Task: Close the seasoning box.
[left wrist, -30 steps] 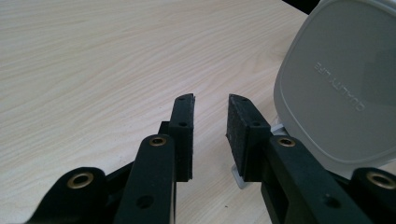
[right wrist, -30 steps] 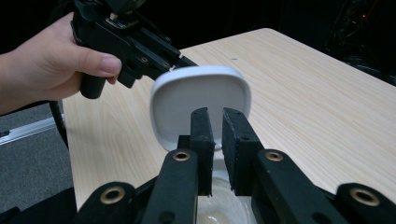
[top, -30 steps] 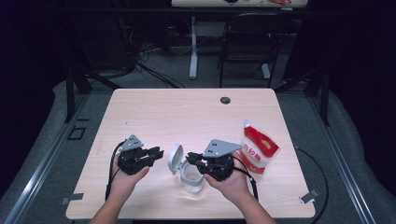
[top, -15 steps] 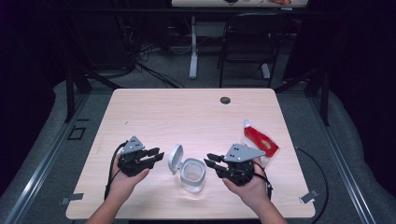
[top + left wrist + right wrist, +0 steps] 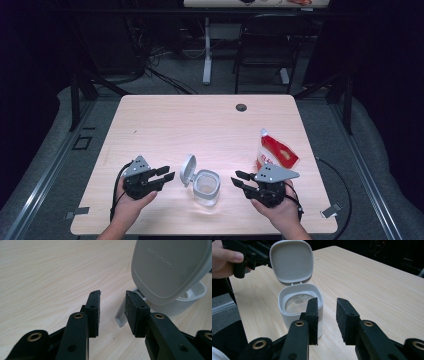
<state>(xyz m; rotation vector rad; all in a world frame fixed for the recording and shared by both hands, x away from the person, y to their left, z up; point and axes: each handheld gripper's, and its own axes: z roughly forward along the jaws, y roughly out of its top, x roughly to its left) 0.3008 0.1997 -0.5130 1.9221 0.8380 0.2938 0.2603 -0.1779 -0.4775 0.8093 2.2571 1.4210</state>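
Both grippers, left [image 5: 167, 176] and right [image 5: 239, 179], are opening empty, flanking the open-lidded jar [image 5: 206, 186].

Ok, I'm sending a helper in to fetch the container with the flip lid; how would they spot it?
On the light wooden table, look at the near edge, between the two hand-held tools. There stands a small white container with a clear lower body, its hinged lid standing open. The only neighbour is a red and white pouch lying to its right.
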